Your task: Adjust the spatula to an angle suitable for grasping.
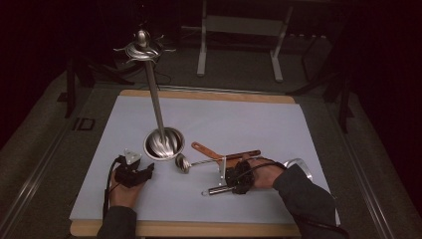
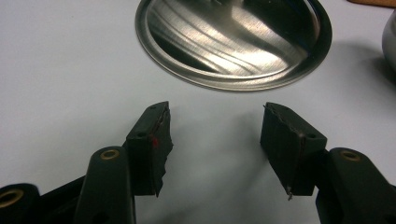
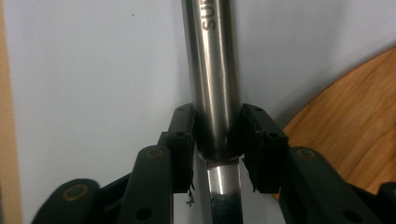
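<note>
A steel utensil stand rises from a round base (image 1: 164, 143) (image 2: 233, 42), and its tall pole ends in a hooked top (image 1: 142, 49). My left gripper (image 1: 147, 172) (image 2: 215, 140) rests open on the white mat just in front of the base, with nothing between its jaws. A utensil with a thick steel handle (image 1: 217, 189) (image 3: 215, 70) lies flat near the front. My right gripper (image 1: 231, 183) (image 3: 217, 135) straddles that handle, its jaws close on either side, and I see no firm squeeze.
A steel ladle (image 1: 183, 163) and a brown wooden spatula (image 1: 211, 151) lie between the stand and my right hand. A wooden piece (image 3: 345, 140) lies beside the handle. Another steel piece (image 1: 298, 163) shows by my right sleeve. The mat sits on a wooden table (image 1: 199, 229).
</note>
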Demonstrator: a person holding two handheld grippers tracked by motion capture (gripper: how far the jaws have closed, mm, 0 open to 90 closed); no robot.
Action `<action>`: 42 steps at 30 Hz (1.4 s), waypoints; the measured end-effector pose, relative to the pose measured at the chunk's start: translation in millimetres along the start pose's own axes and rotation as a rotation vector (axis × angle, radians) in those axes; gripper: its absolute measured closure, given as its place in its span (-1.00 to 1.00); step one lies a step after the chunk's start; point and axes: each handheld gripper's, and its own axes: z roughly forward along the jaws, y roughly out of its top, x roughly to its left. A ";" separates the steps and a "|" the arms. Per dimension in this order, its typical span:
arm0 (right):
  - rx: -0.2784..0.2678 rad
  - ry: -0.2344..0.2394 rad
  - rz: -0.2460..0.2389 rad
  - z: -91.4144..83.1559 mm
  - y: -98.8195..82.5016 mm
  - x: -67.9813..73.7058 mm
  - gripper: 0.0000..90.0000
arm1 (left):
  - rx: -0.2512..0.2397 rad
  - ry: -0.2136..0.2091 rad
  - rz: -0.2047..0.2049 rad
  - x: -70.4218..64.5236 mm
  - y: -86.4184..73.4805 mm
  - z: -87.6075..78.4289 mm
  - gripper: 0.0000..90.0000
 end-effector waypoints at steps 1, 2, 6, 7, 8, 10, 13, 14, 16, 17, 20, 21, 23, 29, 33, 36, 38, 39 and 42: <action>0.002 0.008 -0.008 0.2 0.9 -1.8 0.48 | 0.000 0.000 0.000 0.0 0.1 0.0 -0.04; 0.012 0.012 -0.012 0.2 2.1 -2.0 0.49 | 0.000 -0.001 -0.001 0.1 0.0 0.0 -0.04; -0.005 0.006 -0.016 -4.5 5.5 -2.0 0.51 | 0.000 -0.001 -0.001 0.1 0.1 0.0 -0.04; -0.031 0.008 -0.003 -8.4 5.9 -2.5 0.51 | 0.000 -0.001 -0.001 0.1 0.1 0.0 -0.04; -0.031 0.008 -0.003 -8.4 5.9 -2.5 0.51 | 0.000 -0.001 -0.001 0.1 0.1 0.0 -0.04; -0.132 0.012 0.015 -20.7 6.8 -5.5 0.52 | 0.000 -0.002 -0.001 0.1 0.1 0.0 -0.04; -0.234 0.022 0.035 -34.6 8.0 -7.7 0.52 | 0.000 -0.002 -0.001 0.2 0.1 0.0 -0.04; -0.271 0.024 0.043 -39.4 8.4 -8.6 0.52 | 0.000 -0.002 -0.001 0.2 0.1 0.0 -0.04; -0.304 0.021 0.050 -44.6 8.6 -9.6 0.52 | 0.000 -0.001 -0.001 0.2 0.1 0.0 -0.04; -0.341 0.021 0.064 -49.6 8.7 -10.3 0.52 | 0.000 -0.002 -0.001 0.1 0.1 0.0 -0.04; -0.493 0.012 0.101 -67.1 6.4 -16.0 0.53 | 0.000 -0.002 -0.001 0.2 0.1 0.0 -0.04; -0.533 0.015 0.112 -71.1 5.4 -17.1 0.52 | 0.000 -0.002 -0.001 0.2 0.1 0.0 -0.04; -0.568 0.016 0.122 -75.2 4.5 -18.2 0.52 | -0.001 -0.002 -0.002 0.2 0.1 0.1 -0.04; -0.736 -0.025 0.191 -99.4 0.4 -22.0 0.53 | -0.001 -0.003 -0.002 0.2 0.1 0.1 -0.04; -0.804 -0.060 0.228 -106.9 -2.3 -24.5 0.53 | -0.002 -0.004 -0.004 0.3 0.1 0.2 -0.04; -0.838 -0.079 0.250 -109.9 -3.4 -25.5 0.53 | -0.003 -0.004 -0.005 0.4 0.1 0.3 -0.04; -0.872 -0.093 0.268 -112.9 -4.3 -26.4 0.53 | -0.003 -0.005 -0.006 0.5 0.1 0.3 -0.04; -0.872 -0.093 0.268 -112.9 -4.3 -26.4 0.53 | -0.003 -0.005 -0.006 0.5 0.1 0.3 -0.04; -0.942 -0.135 0.303 -119.7 -5.5 -27.8 0.53 | -0.002 -0.004 -0.005 0.5 0.1 0.3 -0.04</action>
